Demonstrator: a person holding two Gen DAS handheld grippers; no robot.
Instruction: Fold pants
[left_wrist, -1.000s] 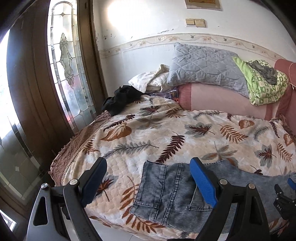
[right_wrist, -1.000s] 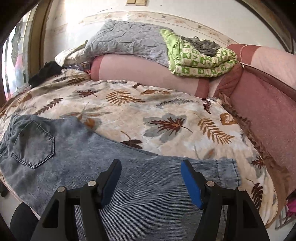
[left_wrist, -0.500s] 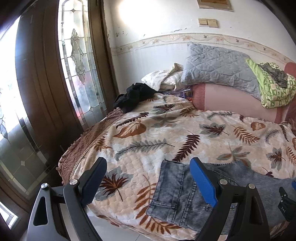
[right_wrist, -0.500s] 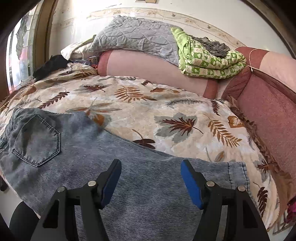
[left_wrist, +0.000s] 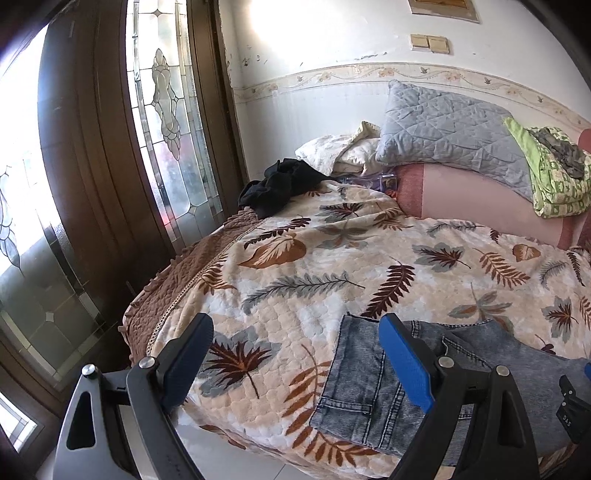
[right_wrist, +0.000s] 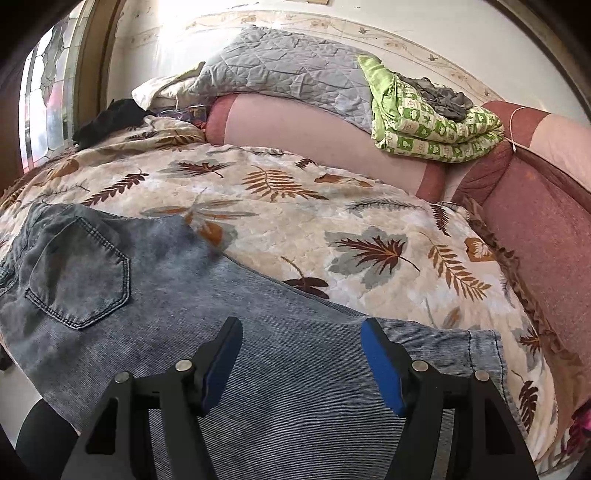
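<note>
Both the left gripper (left_wrist: 295, 336) and the right gripper (right_wrist: 301, 339) have black plastic arms, silver screws and blue pads.

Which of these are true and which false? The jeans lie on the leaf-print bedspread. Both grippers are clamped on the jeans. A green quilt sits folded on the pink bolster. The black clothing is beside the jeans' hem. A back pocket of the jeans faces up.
1. True: the jeans lie on the leaf-print bedspread.
2. False: the left gripper and right gripper both stand open, pads gripping nothing.
3. True: the green quilt sits folded on the pink bolster.
4. False: the black clothing lies at the far corner by the window, apart from the jeans.
5. True: the back pocket faces up.
</note>
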